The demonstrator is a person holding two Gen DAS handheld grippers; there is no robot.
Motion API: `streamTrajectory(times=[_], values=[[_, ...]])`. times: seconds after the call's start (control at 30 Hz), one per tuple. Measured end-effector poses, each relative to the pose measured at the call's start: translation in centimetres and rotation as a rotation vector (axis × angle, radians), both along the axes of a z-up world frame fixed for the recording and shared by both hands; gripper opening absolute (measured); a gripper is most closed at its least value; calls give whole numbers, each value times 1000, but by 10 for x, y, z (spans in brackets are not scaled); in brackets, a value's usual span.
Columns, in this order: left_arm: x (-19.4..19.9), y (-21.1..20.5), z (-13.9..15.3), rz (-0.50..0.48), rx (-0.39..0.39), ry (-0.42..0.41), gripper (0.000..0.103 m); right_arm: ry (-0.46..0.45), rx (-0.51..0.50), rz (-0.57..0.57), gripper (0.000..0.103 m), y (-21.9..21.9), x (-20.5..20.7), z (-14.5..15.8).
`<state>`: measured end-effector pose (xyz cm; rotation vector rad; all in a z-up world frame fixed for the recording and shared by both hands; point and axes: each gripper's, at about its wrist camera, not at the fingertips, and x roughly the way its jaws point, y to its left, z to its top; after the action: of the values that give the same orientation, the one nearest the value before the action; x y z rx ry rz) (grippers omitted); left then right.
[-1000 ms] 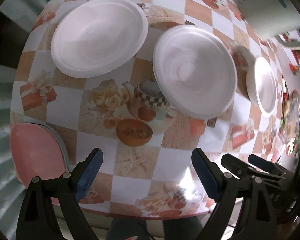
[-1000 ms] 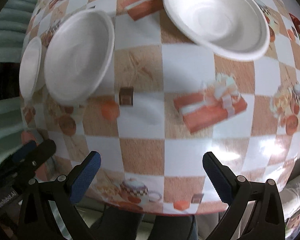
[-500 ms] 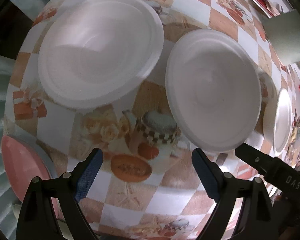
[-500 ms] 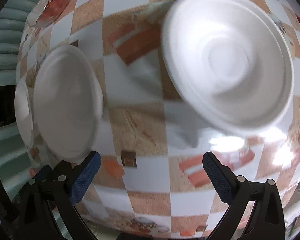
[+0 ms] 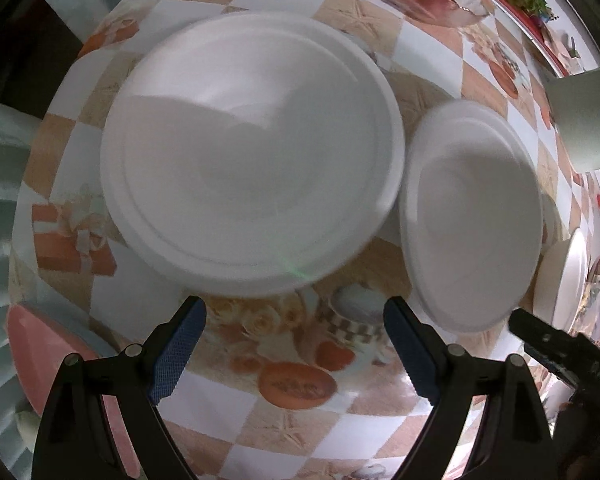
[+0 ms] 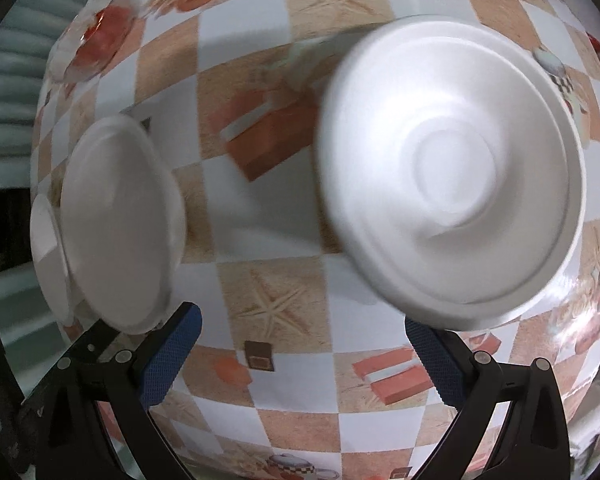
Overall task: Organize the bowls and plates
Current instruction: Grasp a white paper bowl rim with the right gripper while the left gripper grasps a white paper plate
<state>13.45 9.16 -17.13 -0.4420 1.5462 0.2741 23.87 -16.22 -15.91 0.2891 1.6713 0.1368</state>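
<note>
Left tongs (image 5: 294,346) spread, empty, just short of white foam plate (image 5: 252,160) on checkered desk (image 5: 300,432). Right tongs (image 6: 300,354) spread, empty, beside white foam bowl (image 6: 452,172); second plate (image 5: 472,220) right of first plate.

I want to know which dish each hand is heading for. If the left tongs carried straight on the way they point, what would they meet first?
Most likely the near rim of the large white plate, just ahead of the open left tongs. Nothing lies between them, though depth is uncertain.

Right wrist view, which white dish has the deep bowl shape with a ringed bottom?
The big bowl at right, just ahead of the right tool's right finger; the dishes at left look shallow.
</note>
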Motion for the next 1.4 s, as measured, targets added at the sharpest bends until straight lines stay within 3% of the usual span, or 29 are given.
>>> streamTrajectory(times=[0.2, 0.43, 0.67, 0.73, 0.77, 0.83, 0.87, 0.97, 1.03, 1.1, 1.23, 1.4], values=[[21, 10, 0, -10, -38, -21, 92, -30, 55, -18, 103, 5, 5, 4], [31, 3, -8, 56, -83, 4, 92, -31, 56, 1, 103, 26, 23, 1], [60, -1, -7, 79, -63, -31, 92, -35, 28, -31, 103, 44, 36, -3], [67, -1, -2, 74, -64, -41, 92, -39, 23, -48, 102, 32, 33, 1], [70, 2, -1, 70, -60, -47, 92, -37, 17, -59, 100, 32, 35, 0], [74, 6, 1, 56, -49, -58, 92, -28, 17, -72, 75, 32, 38, -1], [75, 5, 2, 55, -51, -60, 92, -15, 9, -74, 71, 33, 40, -4], [73, 14, 5, 55, -46, -64, 92, -23, -3, -63, 67, 31, 44, -4], [79, 22, 4, 46, -59, -70, 92, -34, -19, -40, 55, 33, 46, -3], [81, 32, -1, 29, -69, -83, 92, -39, -24, -20, 52, 21, 42, -1], [85, 32, 12, -29, -84, -122, 92, -50, -46, 31, 33, 21, 41, 0], [82, 9, 10, -37, -125, -135, 92, -62, -66, 84, 32, 17, 38, 0]])
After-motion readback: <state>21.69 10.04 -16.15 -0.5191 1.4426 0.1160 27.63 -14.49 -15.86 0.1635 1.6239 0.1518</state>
